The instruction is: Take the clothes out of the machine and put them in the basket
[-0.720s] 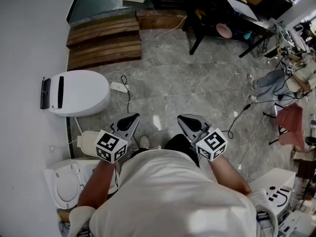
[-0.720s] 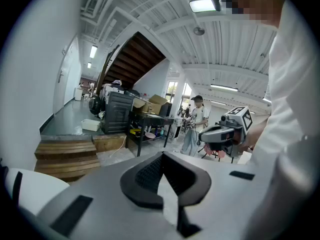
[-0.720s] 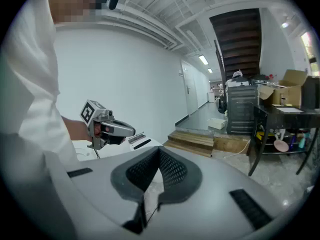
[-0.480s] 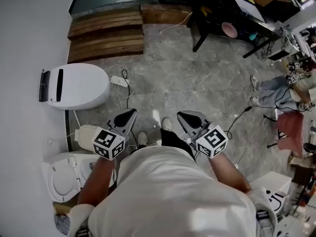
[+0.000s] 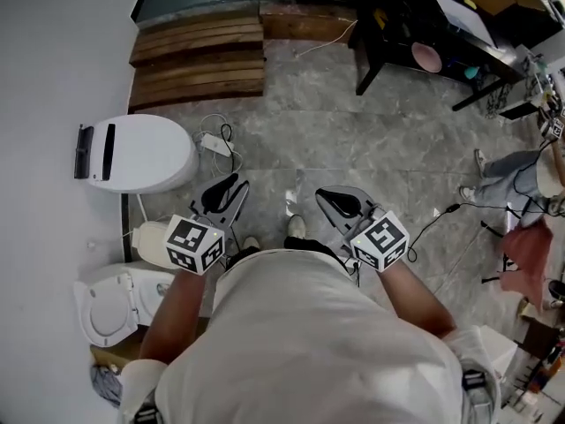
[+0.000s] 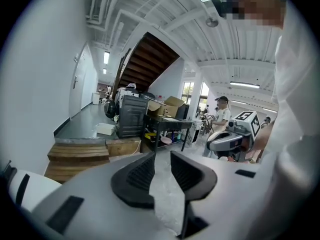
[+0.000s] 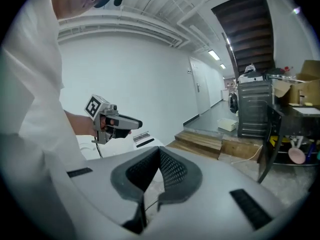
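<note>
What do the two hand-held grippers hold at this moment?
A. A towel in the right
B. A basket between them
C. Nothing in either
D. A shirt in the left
C: the left hand-held gripper has its jaws slightly apart with only floor showing between them, and the right hand-held gripper is closed with nothing in it.

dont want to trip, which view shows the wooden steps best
The head view: the wooden steps show whole, from above. The left gripper view gives them side-on; the right gripper view, small and distant.
</note>
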A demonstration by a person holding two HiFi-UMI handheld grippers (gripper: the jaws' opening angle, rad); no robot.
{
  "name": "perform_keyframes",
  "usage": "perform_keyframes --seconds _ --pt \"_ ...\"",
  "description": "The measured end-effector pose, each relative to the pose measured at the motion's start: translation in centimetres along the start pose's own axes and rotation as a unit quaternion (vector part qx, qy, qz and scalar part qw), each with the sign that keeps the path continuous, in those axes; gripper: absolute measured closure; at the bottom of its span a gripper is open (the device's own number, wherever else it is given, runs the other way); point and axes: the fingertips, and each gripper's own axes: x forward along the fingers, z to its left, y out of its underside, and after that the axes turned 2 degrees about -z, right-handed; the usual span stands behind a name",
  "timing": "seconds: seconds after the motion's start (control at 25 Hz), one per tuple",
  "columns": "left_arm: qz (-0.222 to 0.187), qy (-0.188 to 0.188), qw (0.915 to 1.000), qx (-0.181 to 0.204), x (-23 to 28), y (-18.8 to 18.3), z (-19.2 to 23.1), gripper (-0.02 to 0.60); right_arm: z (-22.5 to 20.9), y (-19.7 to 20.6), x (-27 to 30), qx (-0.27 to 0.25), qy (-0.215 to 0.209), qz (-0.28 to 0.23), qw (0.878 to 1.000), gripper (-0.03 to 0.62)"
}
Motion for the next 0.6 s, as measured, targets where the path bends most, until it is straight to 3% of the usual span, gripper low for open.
perform_keyframes --seconds 0.32,0.6 --pt "-0.009 -0.049 0.9988 0.001 4.6 -3.1 2.3 0.462 -6.2 -0.3 2.4 0.003 -0.016 -0.008 1.000 0.588" --pt "-0.024 -0.077 0.9966 -0.019 7.0 -4.6 11.0 0.451 -10.4 -2.8 11.5 -0.017 -0.043 0.006 0.999 0.588"
